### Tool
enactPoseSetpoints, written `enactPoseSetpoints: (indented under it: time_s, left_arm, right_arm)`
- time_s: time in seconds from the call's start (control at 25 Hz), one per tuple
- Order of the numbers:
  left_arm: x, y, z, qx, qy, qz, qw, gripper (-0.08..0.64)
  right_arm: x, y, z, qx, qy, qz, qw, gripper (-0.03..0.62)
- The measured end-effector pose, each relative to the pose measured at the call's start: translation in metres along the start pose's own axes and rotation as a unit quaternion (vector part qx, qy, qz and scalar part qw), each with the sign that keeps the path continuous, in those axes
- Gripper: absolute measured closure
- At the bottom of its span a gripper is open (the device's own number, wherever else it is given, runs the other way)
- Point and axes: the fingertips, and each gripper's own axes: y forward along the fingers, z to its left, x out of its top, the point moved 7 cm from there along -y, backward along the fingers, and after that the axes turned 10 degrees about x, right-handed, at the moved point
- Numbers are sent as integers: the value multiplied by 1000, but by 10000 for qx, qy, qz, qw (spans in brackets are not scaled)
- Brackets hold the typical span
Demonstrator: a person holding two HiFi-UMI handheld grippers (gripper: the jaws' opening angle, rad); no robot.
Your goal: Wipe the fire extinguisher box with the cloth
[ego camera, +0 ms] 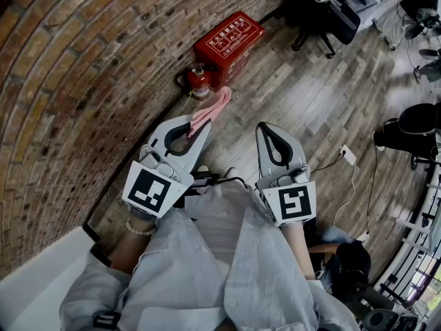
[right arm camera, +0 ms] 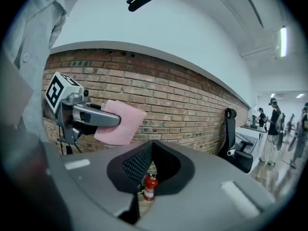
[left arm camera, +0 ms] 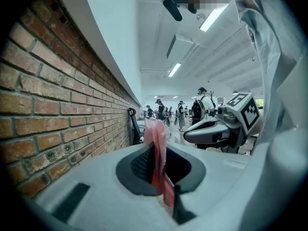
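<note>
The wall (ego camera: 76, 74) is rough brick and the floor (ego camera: 310, 109) matt wood planks. The box (ego camera: 227, 38) looks like glossy red metal. The cloth (ego camera: 211, 112) is soft pink fabric. The left gripper (ego camera: 201, 121) and right gripper (ego camera: 264, 127) are smooth grey plastic.

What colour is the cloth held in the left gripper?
Pink; the cloth shows best in the right gripper view.

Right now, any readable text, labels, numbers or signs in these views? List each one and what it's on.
Nothing can be quoted; no text reads clearly in any view.
Fire extinguisher box, lid: two rows of white characters, too small to read.
Fire extinguisher, label: pale patch, print too small to read.
Left marker cube and right marker cube: black-and-white square codes only, no words.
Pink cloth: no print visible.
</note>
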Motion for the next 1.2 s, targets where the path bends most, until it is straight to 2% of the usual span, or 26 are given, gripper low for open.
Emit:
enactPoseSetpoints:
  time_s: [0.68,0.92,1.2]
  left_arm:
    - [-4,2,1,-92,-43,29,9999,549]
    - [-2,7,6,-284,60,-2,9996,549]
    - [-4,6,26,-401,100,-78,9991,549]
  right_arm:
    - [-2,3,2,-37,24,20,10000,585]
    - [-3,3,-3,-325,196,0,9993,584]
    - [-1,16,4,-514,151,-31,9986,584]
